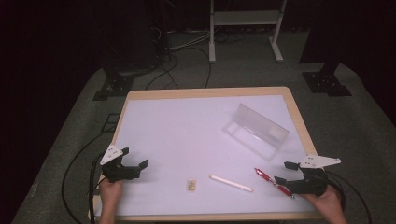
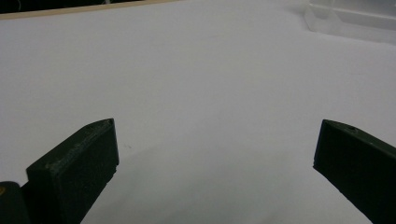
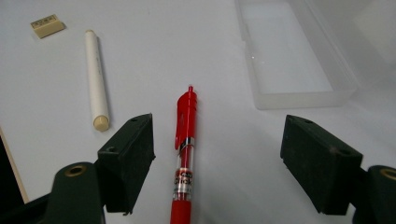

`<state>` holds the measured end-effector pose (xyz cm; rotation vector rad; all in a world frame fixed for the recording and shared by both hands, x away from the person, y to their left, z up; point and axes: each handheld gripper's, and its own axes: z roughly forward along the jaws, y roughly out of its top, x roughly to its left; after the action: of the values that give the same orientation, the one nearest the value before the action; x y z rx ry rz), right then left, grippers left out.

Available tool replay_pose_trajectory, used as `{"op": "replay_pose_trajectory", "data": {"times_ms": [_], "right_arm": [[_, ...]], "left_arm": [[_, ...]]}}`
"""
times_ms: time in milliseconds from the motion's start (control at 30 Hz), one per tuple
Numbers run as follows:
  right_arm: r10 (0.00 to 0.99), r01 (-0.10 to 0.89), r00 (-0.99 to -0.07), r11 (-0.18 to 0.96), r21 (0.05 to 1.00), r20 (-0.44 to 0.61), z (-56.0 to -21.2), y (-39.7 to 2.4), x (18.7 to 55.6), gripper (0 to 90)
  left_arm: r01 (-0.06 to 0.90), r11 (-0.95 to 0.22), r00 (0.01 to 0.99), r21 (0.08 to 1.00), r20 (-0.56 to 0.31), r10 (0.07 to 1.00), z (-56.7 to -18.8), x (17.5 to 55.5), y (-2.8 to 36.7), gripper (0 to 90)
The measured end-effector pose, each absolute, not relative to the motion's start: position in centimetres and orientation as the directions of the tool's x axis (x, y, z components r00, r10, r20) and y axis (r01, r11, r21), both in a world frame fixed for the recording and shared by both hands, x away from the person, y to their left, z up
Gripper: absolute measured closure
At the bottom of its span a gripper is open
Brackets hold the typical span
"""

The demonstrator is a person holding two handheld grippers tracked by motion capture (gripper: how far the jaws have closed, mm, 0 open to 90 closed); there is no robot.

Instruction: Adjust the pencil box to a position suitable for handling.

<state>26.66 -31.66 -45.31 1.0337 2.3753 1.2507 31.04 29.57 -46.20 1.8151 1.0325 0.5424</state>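
A red pen (image 3: pixel 186 154) lies on the white table top, between the wide-apart jaws of my right gripper (image 3: pixel 217 140), closer to the left jaw and touched by neither. From above, the red pen (image 1: pixel 271 179) lies just left of the right gripper (image 1: pixel 286 172) near the front right edge. A cream stick (image 1: pixel 231 183) and a small tan eraser (image 1: pixel 191 185) lie further left. A clear plastic box (image 1: pixel 256 130) stands with its lid up at the right middle. My left gripper (image 1: pixel 137 167) stands open over bare table at the front left.
The white sheet (image 1: pixel 187 135) covers a wooden table (image 1: pixel 299 116). Cables (image 1: pixel 74 163) trail off both front corners onto the grey floor. A white metal stand (image 1: pixel 245 28) and dark stand bases sit beyond the far edge.
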Motion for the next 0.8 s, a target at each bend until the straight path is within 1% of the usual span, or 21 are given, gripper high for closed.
{"op": "replay_pose_trajectory", "data": {"times_ms": [267, 800], "right_arm": [[0.673, 0.448, -0.737, 0.410, 0.794, 0.068, -44.3, -30.7, 27.4, 24.3], [0.609, 0.398, -0.793, 0.486, 0.778, 0.025, -41.5, -27.5, 29.9, 24.1]], "left_arm": [[0.415, -0.204, 0.548, 0.887, -0.066, 0.834, -46.2, 31.1, 29.5, 0.0], [0.416, -0.198, 0.552, 0.888, -0.073, 0.831, -46.2, 31.1, 29.6, 0.0]]}}
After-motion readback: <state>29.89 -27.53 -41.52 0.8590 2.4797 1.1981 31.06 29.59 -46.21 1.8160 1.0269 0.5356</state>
